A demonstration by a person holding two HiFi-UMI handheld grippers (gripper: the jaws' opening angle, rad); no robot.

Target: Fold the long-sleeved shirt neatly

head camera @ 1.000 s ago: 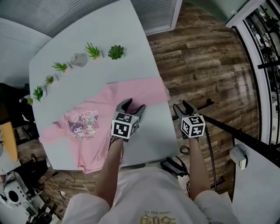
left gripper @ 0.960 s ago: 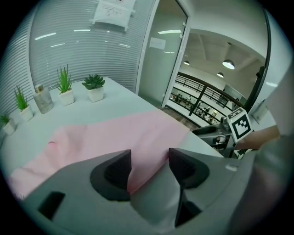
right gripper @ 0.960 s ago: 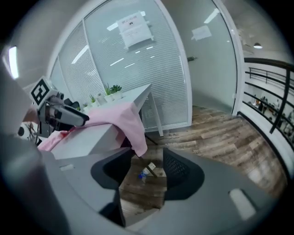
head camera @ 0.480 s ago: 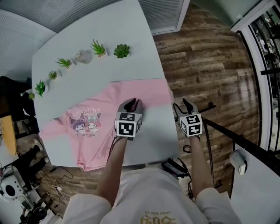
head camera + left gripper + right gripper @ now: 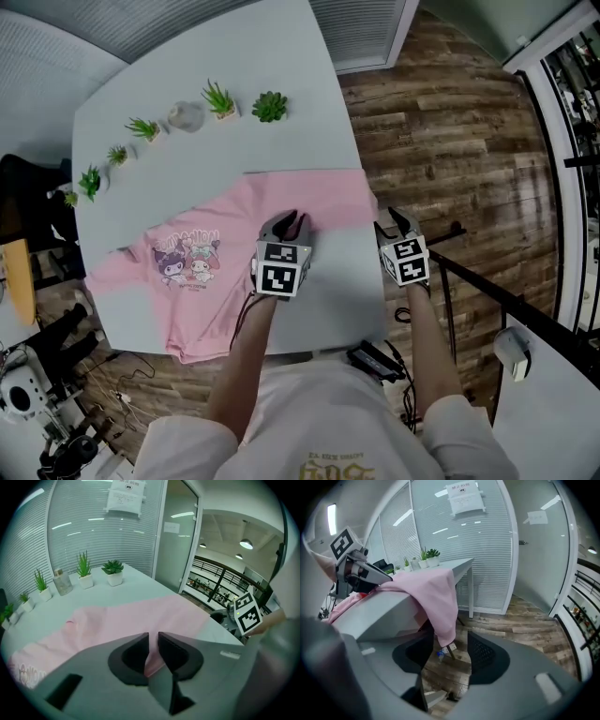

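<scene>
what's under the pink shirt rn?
The white table lies under most of the pink shirt; one sleeve hangs off the edge over the wood floor. Whatever the fabric covers on the tabletop cannot be seen.

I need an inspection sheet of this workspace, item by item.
Surface: pale table, no spills seen.
Job's things: pink long-sleeved shirt lies flat, print up; one sleeve hangs over the table's right edge.
Clutter: potted plants and a glass jar along the far edge.
Grippers: left gripper fingers have just been closing, pinching shirt fabric; right gripper fingers apart near the hanging sleeve, not gripping.
Cables: thin cables on the wooden floor.
Surroundings: glass wall with blinds.
</scene>
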